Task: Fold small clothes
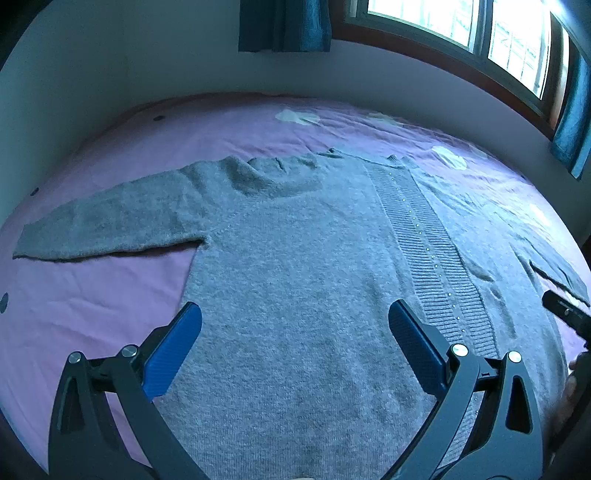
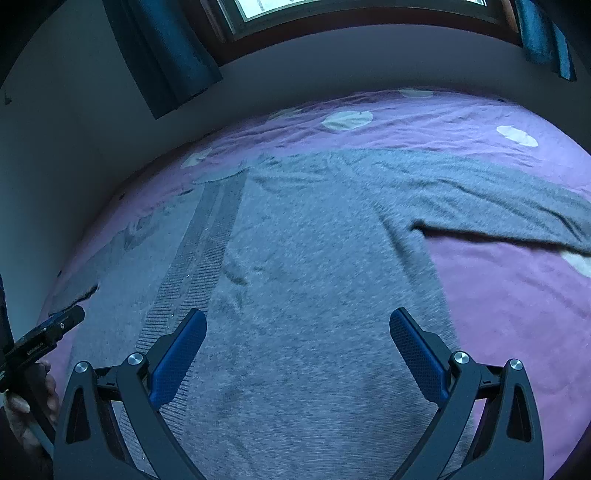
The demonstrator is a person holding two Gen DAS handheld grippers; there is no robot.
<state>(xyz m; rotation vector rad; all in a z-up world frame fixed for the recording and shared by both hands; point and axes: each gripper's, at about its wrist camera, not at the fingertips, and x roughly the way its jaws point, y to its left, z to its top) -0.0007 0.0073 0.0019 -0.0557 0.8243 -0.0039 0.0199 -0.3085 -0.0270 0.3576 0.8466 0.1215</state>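
Observation:
A grey knit cardigan (image 1: 295, 240) lies spread flat on the purple bedsheet (image 1: 92, 295), with a ribbed front band (image 1: 424, 240) carrying small shiny studs. Its left sleeve (image 1: 110, 221) stretches out to the left. In the right wrist view the cardigan (image 2: 314, 258) fills the middle and its other sleeve (image 2: 480, 195) runs to the right. My left gripper (image 1: 294, 317) is open and empty, hovering over the cardigan's left half. My right gripper (image 2: 297, 325) is open and empty over the right half, beside the ribbed band (image 2: 199, 258).
The bedsheet (image 2: 517, 295) has white spots (image 2: 347, 120). A wall and a window (image 1: 461, 22) with blue curtains (image 2: 166, 55) lie beyond the bed. The other gripper's body shows at the edge of each view, in the left wrist view (image 1: 565, 314) and in the right wrist view (image 2: 44, 336).

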